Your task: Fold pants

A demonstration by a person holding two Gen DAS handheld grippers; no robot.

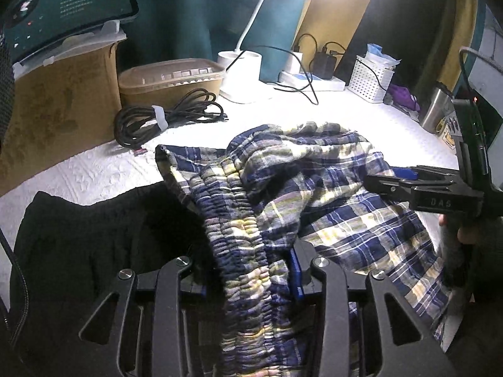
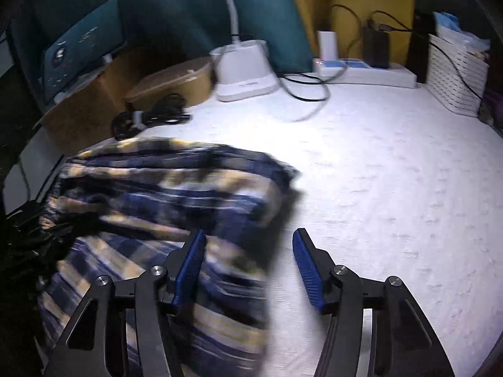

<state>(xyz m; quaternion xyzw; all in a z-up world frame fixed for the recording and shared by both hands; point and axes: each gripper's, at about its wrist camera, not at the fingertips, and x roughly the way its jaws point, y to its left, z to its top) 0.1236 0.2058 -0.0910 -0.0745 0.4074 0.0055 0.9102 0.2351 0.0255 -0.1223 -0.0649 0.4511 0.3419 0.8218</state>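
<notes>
Only one label reads clearly to us: "DAS" on the right hand-held gripper (image 1: pixel 405 174), seen at three o'clock in the left wrist view. The monitor (image 1: pixel 63 3) text at eleven o'clock is too small to read. The plaid pants (image 1: pixel 283 194) lie bunched on the white counter (image 1: pixel 361 116), their waistband pinched in the left hand-held gripper (image 1: pixel 251 270), one pad hidden. The right one stands spread, empty; its view is blurred.

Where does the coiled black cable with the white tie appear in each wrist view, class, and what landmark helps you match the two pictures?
Left wrist view: coiled black cable, left of centre, in front of the brown lidded container.
Right wrist view: same cable, upper left, blurred, below that container.
Shared landmark: white lamp base.
</notes>
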